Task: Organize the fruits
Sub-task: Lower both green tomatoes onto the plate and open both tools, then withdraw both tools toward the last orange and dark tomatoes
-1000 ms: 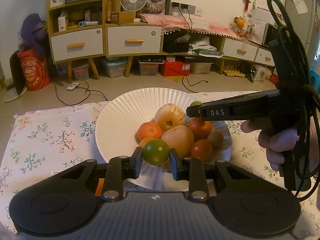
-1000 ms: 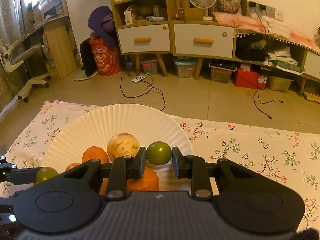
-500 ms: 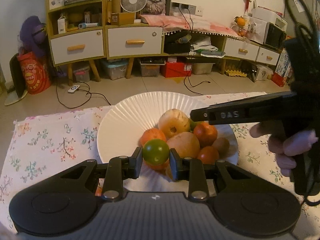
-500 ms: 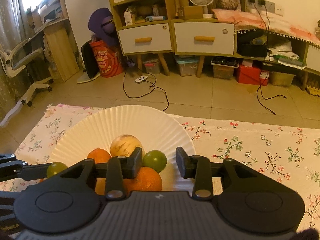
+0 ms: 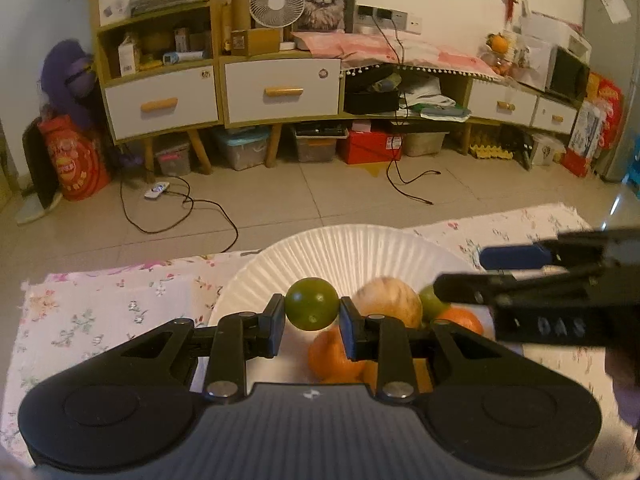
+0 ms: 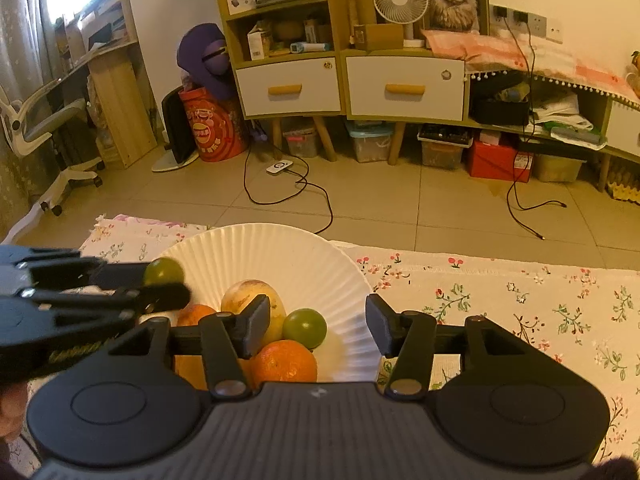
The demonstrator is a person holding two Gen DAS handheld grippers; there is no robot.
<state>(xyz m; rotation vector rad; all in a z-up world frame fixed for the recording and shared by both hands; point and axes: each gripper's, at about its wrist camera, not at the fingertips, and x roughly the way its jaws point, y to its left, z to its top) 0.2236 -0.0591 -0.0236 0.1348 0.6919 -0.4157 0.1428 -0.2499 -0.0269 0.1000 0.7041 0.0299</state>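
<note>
The left gripper (image 5: 312, 317) is clamped on a small green fruit (image 5: 311, 309), held over the near edge of the white paper plate (image 5: 340, 248); the right gripper (image 6: 316, 330) is opening, pads clear of a second green fruit (image 6: 305, 328) lying in the plate against an orange (image 6: 285, 361); both green fruits look light, firm, smooth and apt to roll, so take them across the widest part.
</note>
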